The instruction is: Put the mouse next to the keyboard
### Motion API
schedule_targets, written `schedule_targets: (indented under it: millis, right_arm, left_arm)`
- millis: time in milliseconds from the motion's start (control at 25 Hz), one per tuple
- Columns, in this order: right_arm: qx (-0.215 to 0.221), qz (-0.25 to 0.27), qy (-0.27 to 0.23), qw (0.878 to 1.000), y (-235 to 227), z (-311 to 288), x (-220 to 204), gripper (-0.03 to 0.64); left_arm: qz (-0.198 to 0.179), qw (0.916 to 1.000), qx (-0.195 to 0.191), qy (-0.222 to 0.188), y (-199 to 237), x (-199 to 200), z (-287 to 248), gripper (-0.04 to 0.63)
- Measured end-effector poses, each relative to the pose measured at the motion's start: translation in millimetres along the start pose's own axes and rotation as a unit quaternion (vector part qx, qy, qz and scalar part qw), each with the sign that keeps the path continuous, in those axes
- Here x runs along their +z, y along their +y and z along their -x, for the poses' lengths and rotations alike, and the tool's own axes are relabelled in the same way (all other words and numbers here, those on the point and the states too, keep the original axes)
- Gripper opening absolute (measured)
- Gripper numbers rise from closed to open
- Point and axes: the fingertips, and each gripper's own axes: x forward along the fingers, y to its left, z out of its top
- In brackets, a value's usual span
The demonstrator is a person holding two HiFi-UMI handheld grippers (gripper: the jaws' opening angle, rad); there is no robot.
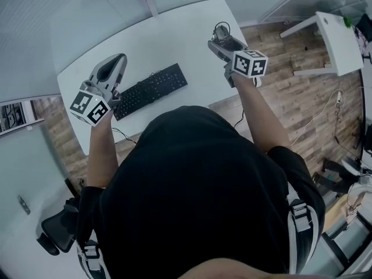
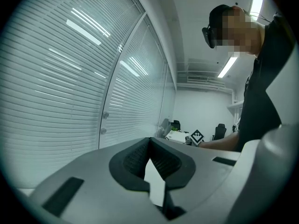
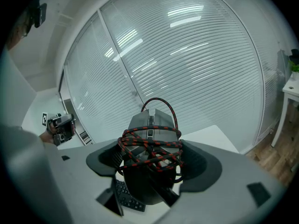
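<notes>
A black keyboard (image 1: 150, 90) lies slantwise on the white table (image 1: 174, 34), its cable running off the near edge. My right gripper (image 1: 222, 44) is raised above the table's right end, shut on a grey mouse (image 3: 150, 125) wrapped in its red-and-black braided cable (image 3: 152, 149). Under the mouse, part of the keyboard (image 3: 127, 197) shows in the right gripper view. My left gripper (image 1: 108, 73) hovers at the keyboard's left end, tilted up toward the blinds, jaws shut with nothing between them (image 2: 150, 158).
A white side table (image 1: 332, 39) stands on the wood floor at the right. A black office chair (image 1: 58, 231) is at the lower left. Glass walls with blinds (image 2: 70, 78) run behind the table.
</notes>
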Motion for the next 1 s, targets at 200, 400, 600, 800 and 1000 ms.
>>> schedule_targets:
  millis: [200,400,600,800,1000]
  right_arm:
    - [-0.014,-0.014,-0.001,1.0,-12,-3,-6,0.399]
    - [-0.013,-0.018,-0.005,1.0,-6,-4,-9,0.399]
    - [-0.019,-0.023,-0.01,1.0,-12,-4,-7,0.399]
    - [-0.029,-0.039,-0.005,0.999,-17,-14,-11,0.399]
    - [-0.027,-0.048,0.003,0.999,-18,-20,-22,0.399]
  left_arm:
    - [0.008,1.0,0.003,-0.004,13,-1,-4,0.021]
    - [0.007,0.9999,-0.003,0.008,9,-6,-2,0.021]
    - [0.002,0.9999,-0.012,0.009,6,0,-12,0.021]
    - [0.005,0.9999,-0.012,0.011,20,3,-13,0.021]
    - [0.004,0.9998,-0.014,0.012,24,2,-13,0.021]
